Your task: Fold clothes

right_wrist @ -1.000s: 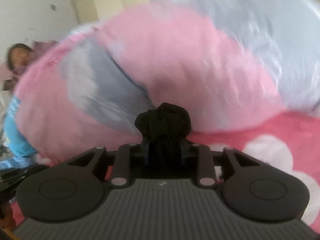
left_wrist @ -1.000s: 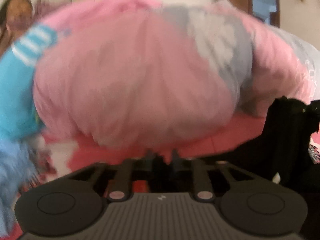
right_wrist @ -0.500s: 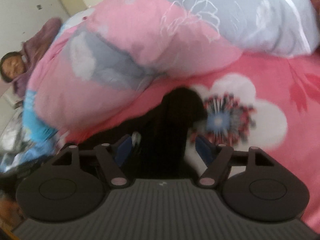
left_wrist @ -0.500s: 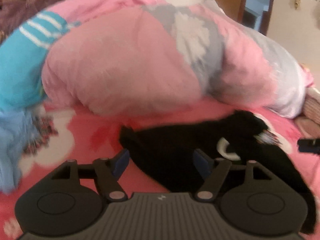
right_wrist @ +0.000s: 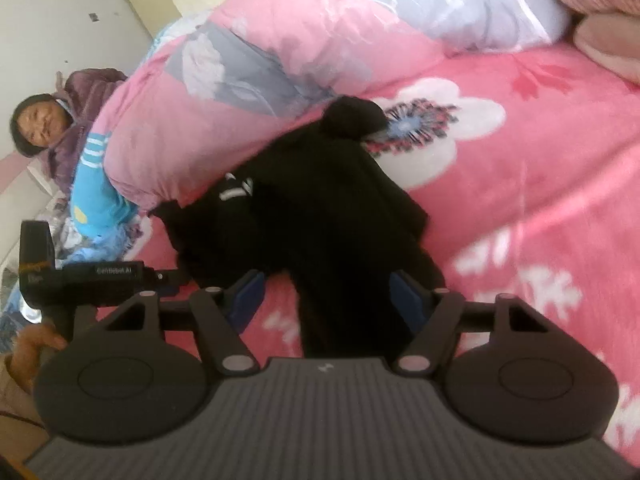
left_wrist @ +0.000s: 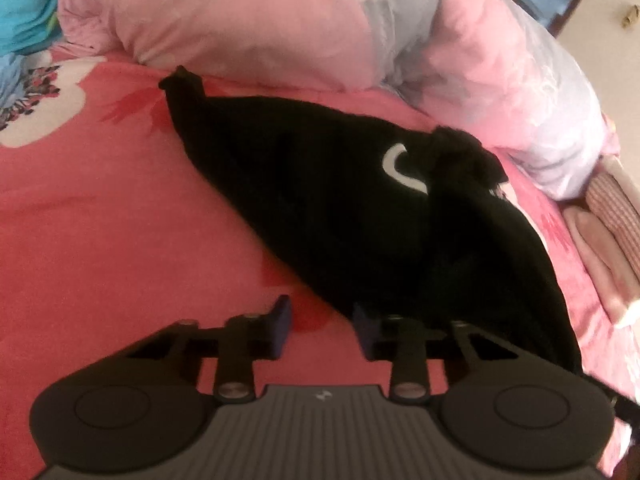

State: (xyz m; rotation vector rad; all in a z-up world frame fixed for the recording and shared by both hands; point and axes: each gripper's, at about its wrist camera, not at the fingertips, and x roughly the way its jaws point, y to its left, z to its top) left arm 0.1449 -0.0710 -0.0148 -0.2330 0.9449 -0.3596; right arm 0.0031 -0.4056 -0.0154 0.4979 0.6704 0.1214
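A black garment [left_wrist: 344,208] with a white mark lies crumpled on the pink flowered bedspread [left_wrist: 100,220], running from upper left to lower right in the left wrist view. My left gripper [left_wrist: 322,326] is open just before its near edge, with the right fingertip at the cloth. In the right wrist view the same black garment [right_wrist: 320,208] stretches away from me, and my right gripper [right_wrist: 326,300] is open with a strip of the cloth lying between its fingers. The left gripper's body [right_wrist: 80,276] shows at the left there.
A big pink and grey duvet [left_wrist: 280,20] is piled behind the garment. Folded pink clothes [left_wrist: 608,232] lie at the right. A blue striped item [right_wrist: 94,184] and a seated person [right_wrist: 52,132] are at the far left. A hand [right_wrist: 24,356] holds the left gripper.
Both grippers were shut on the black garment and holding it up a second ago. They have opened, the garment lies on the bed, and both grippers have pulled back toward its near edge.
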